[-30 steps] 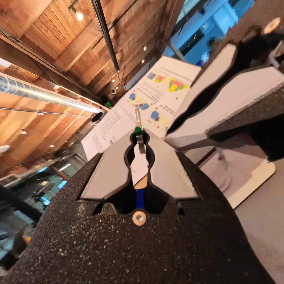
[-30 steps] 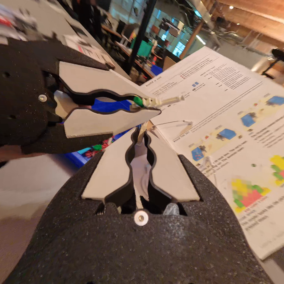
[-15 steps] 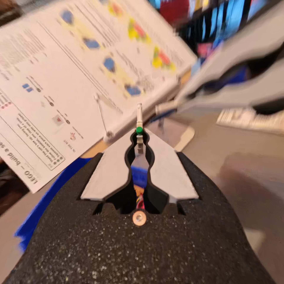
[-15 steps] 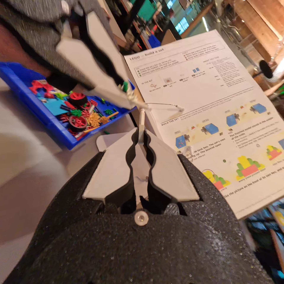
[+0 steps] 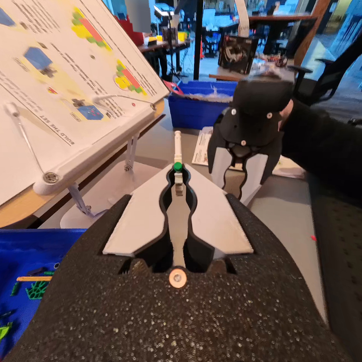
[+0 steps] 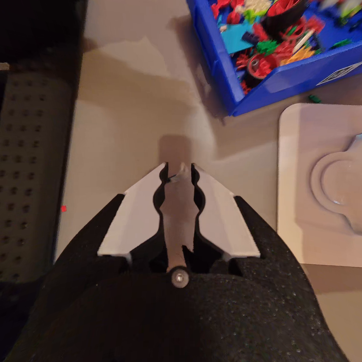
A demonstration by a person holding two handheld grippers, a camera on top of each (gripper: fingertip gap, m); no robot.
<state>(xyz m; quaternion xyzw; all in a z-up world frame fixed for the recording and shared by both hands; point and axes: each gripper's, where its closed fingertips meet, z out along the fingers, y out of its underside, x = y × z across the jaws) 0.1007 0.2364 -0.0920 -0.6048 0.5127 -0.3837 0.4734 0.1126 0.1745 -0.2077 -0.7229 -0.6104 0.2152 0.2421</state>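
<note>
Left gripper (image 5: 177,170) is pinched on a white rod w/ green connector (image 5: 177,156), clamped right at the fingertips, the rod sticking out straight ahead over the grey table (image 5: 156,145). To its left, the tilted instruction sheet on a stand (image 5: 78,82); lower left, a corner of the blue bin (image 5: 29,254) w/ small parts. Ahead-right, the right gripper (image 5: 238,180) points down at the table, just beside the rod tip.

Right gripper (image 6: 179,166): jaws apart, narrow gap, a small whitish piece (image 6: 181,173) between the tips – can't tell if it's touching either finger, too blurred. Blue bin (image 6: 254,94) sits ahead-right, white stand base (image 6: 303,176) to the right.

Vs 0.5 s ago: right gripper was shut on a white rod, aimed at the sheet; now it faces down, loosened. Left grip unchanged.
</note>
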